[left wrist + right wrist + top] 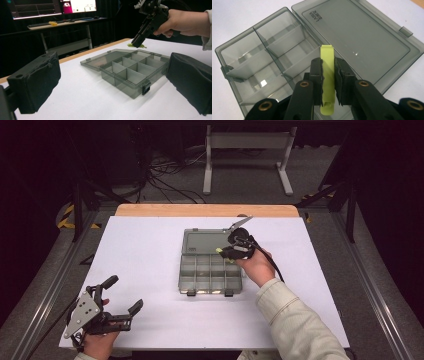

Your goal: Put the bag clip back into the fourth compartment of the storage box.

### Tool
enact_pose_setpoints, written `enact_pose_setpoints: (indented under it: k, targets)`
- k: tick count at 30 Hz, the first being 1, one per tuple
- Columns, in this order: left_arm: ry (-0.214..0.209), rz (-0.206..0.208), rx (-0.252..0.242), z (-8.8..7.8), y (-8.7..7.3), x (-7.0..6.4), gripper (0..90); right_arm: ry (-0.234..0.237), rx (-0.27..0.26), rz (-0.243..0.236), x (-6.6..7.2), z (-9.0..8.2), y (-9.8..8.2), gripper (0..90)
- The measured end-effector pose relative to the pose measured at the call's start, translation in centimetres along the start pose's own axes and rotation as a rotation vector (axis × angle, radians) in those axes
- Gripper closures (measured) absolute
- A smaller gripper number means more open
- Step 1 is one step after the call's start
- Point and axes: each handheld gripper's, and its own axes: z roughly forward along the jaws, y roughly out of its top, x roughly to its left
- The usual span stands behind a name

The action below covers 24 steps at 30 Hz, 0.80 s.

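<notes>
Organizer box [210, 272]: open on the table below the right gripper, lid flat just beyond, compartments bare.
Left gripper [122, 301]: jaws spread, holding nothing, resting well apart from the box.
Right gripper [328, 82]: pinching a yellow-green clip [327, 65], poised over the box's hinge-side cells.
Advice: centre over one cell, lower between dividers, then release.

High view looks down from above; both gripper views closely share the compartment box [210, 270].
</notes>
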Motion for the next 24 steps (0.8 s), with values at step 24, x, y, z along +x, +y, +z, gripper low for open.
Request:
enact_pose_setpoints:
  k: [24]
  targets:
    - [-0.004,0.0,0.001,0.0,0.0,0.0,0.4,0.006,0.015,0.06,-1.1,1.0,-2.7,77.6]
